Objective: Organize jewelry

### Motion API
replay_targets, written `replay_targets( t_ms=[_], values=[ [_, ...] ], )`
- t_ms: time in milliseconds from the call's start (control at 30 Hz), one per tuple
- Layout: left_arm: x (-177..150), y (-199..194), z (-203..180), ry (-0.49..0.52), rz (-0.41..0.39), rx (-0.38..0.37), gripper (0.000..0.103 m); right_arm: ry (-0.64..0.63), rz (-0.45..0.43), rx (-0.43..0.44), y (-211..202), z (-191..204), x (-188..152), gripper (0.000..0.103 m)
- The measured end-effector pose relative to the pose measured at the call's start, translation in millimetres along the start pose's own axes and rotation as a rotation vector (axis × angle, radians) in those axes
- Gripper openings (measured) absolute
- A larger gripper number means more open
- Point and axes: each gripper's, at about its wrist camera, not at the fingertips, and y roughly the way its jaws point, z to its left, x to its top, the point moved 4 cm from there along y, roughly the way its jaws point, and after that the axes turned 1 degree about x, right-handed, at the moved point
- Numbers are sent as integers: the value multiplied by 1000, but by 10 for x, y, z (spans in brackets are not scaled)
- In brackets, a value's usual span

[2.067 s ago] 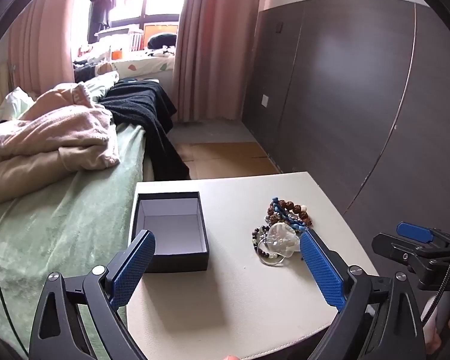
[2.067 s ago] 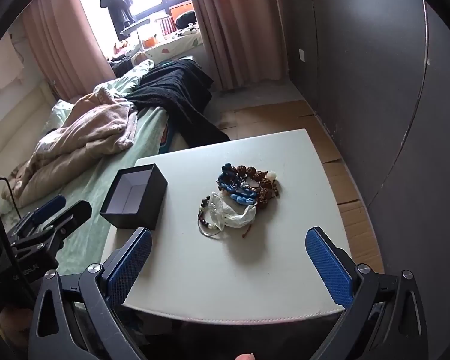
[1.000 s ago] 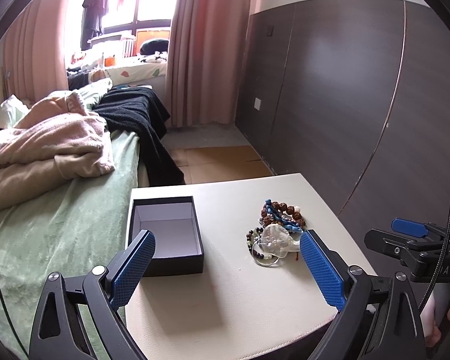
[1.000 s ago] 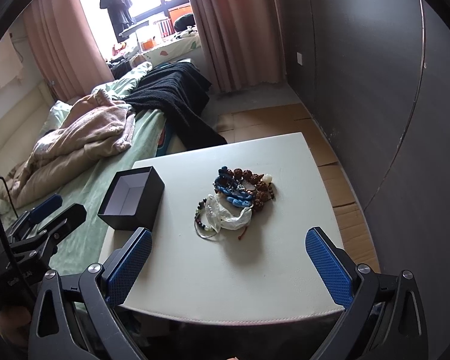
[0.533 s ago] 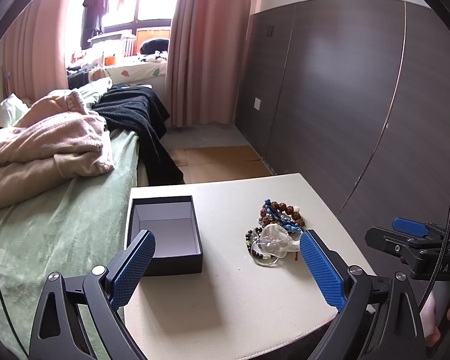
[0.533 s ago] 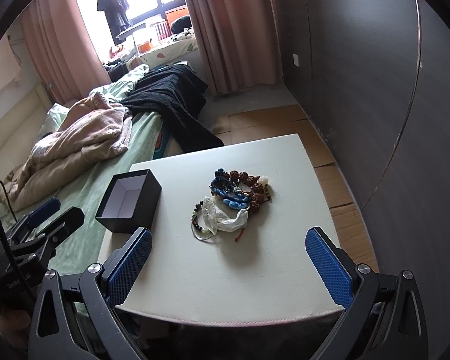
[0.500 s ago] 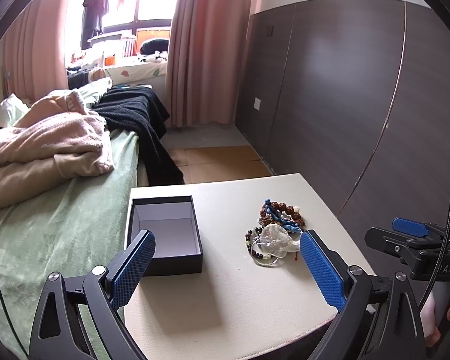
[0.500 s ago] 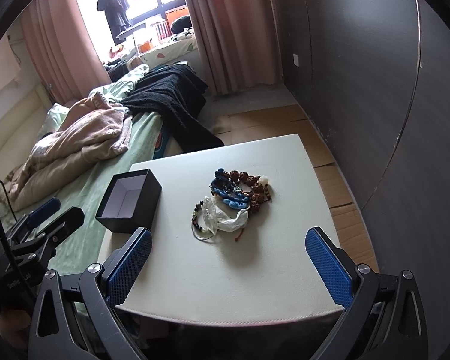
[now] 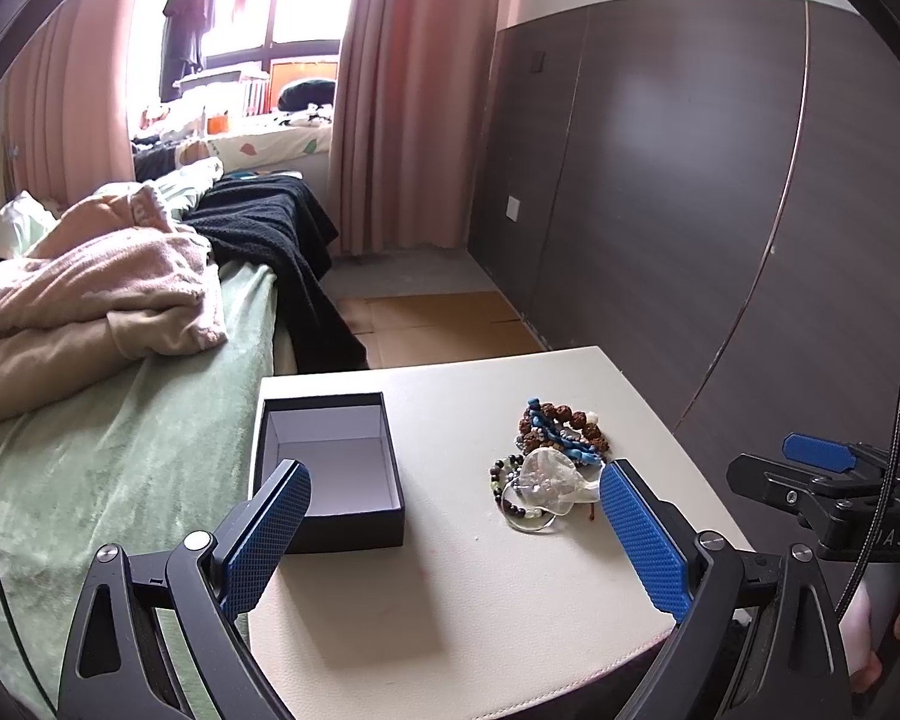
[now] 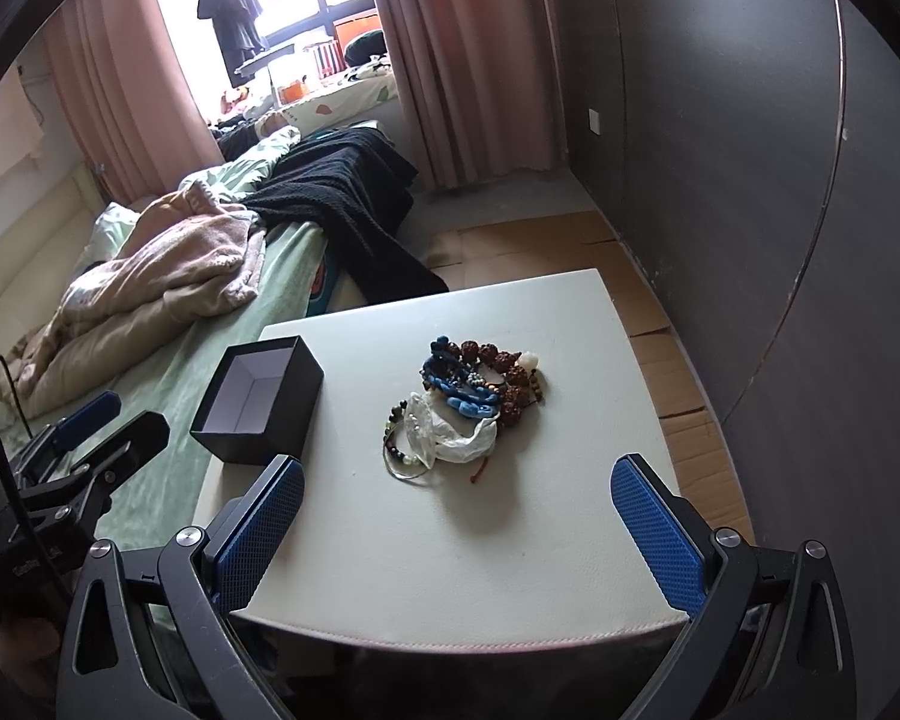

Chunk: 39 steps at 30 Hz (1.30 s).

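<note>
A heap of jewelry (image 9: 551,461) (image 10: 467,399) lies on a white table (image 9: 462,588) (image 10: 450,528): brown bead bracelets, blue cord pieces, a dark bead bracelet and a small clear plastic bag (image 10: 444,435). An open black box (image 9: 327,468) (image 10: 259,399) with a white inside stands empty to the left of the heap. My left gripper (image 9: 453,534) is open and empty, above the table's near edge. My right gripper (image 10: 459,531) is open and empty, short of the heap. The right gripper also shows at the right edge of the left wrist view (image 9: 822,480).
A bed with a green sheet (image 9: 90,450), a pink blanket (image 9: 90,288) and a black throw (image 10: 342,192) adjoins the table's left side. A dark panelled wall (image 9: 690,210) runs along the right. Brown floor (image 10: 546,246) lies beyond the table.
Both views have drawn back and risen slightly, so the table and the heap look a little smaller. The box and the jewelry have not moved.
</note>
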Motion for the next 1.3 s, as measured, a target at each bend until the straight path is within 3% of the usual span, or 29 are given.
replay_targets(
  t_ms=[333,633,833,1067,1300],
  values=[
    [27,25,64,-38,-5,-16,97,11,1,8,9,3,4,103],
    [144,169,106,-108,-15,-25,97,135,-27,44,68,-132,146,103],
    [187,346,9,-128,0,-71,97,211,-33,50,197,-235,239,103],
    [149,660,-214,-136,66,-159,78,350,5,81,449,-474,258,102],
    [32,1032,-430,-127,162,-200,71,437,48,84,682,-697,231,102]
  ],
)
